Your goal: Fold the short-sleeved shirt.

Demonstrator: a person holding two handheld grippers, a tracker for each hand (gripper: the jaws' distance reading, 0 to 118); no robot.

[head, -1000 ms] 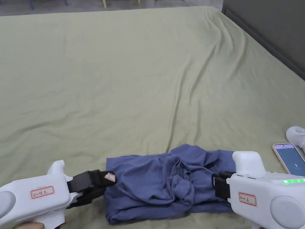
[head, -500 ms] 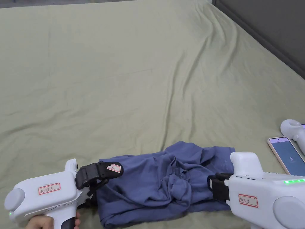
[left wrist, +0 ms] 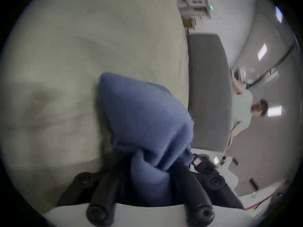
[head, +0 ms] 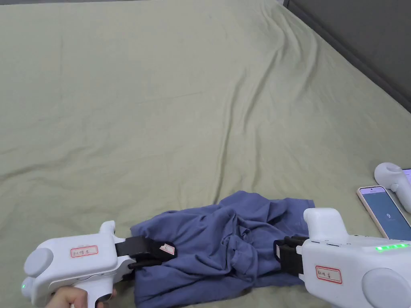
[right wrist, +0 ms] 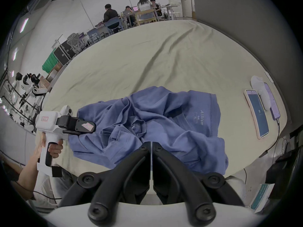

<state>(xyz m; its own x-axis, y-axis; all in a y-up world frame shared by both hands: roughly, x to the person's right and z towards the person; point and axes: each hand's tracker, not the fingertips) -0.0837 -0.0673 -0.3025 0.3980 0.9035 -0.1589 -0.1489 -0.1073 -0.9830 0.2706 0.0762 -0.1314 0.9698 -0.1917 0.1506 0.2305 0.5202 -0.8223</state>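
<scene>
A crumpled blue short-sleeved shirt lies in a heap near the front edge of the green bed. My left gripper is at the shirt's left edge, its jaws drawn together on a bunch of the blue cloth. In the left gripper view the shirt runs down between the two jaws of that gripper. My right gripper is at the shirt's right side. Its jaws stand together in the right gripper view, tips over the shirt; no cloth shows between them. The left gripper appears there too.
A phone and a white controller lie on the bed at the right, close to the right gripper. A dark headboard runs along the bed's right side. Wrinkled sheet stretches far beyond the shirt. Several people sit at tables in the background.
The left gripper has moved right from beside the shirt onto its left edge, and its jaws have drawn together on the cloth. The right gripper has kept its place.
</scene>
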